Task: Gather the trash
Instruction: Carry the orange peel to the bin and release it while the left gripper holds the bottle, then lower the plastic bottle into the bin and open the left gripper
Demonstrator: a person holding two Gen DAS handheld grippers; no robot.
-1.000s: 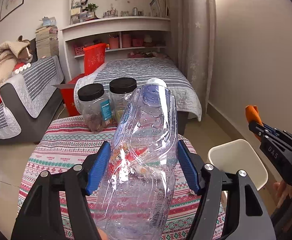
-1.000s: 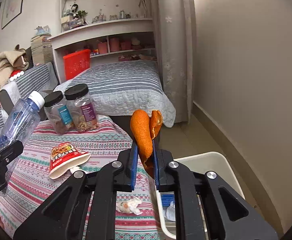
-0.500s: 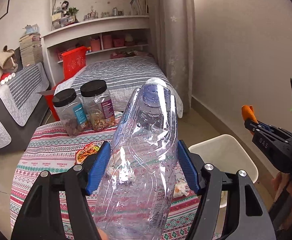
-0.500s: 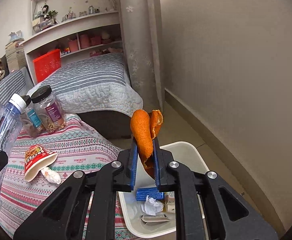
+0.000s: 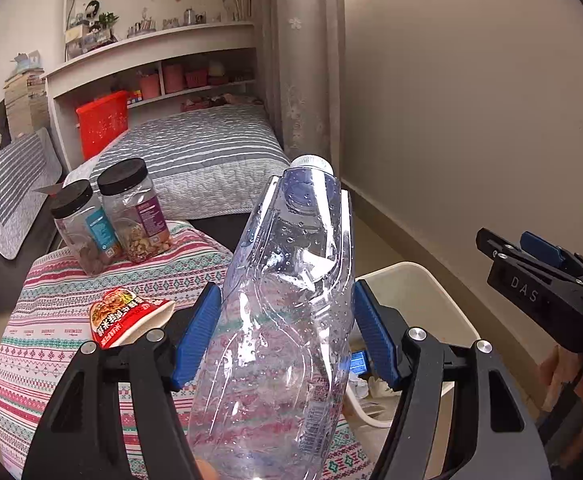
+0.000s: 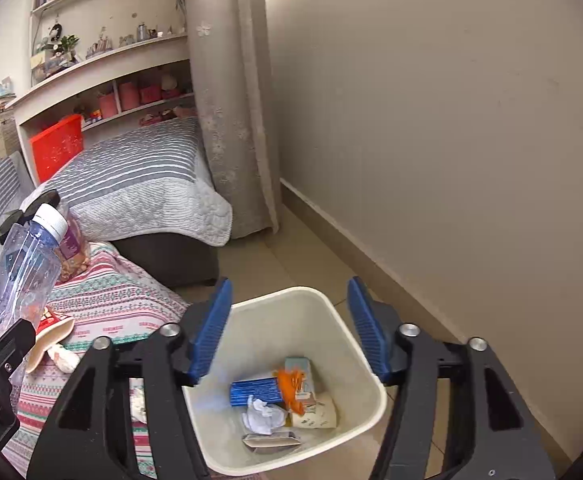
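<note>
My left gripper [image 5: 285, 332] is shut on a clear crumpled plastic bottle [image 5: 287, 300] with a white cap, held over the patterned table edge near the white bin [image 5: 423, 284]. In the right wrist view the same bottle [image 6: 23, 264] shows at the left. My right gripper [image 6: 289, 328] hangs above the white bin [image 6: 331, 312], its jaws opening with nothing between them. The orange peel [image 6: 291, 390] lies inside the bin among a blue packet [image 6: 253, 392], crumpled paper and wrappers. A red snack cup [image 5: 125, 318] and a crumpled tissue [image 6: 63, 356] lie on the table.
Two black-lidded jars [image 5: 109, 216] stand at the table's far side on the patterned cloth [image 5: 51, 312]. A grey striped bed [image 6: 139, 184], shelves and a curtain [image 6: 231, 120] lie behind. The wall [image 6: 451, 160] runs close on the bin's right.
My right gripper swung right over the bin and let go of the orange peel, which dropped into the bin. My left gripper carried the bottle rightward toward the bin.
</note>
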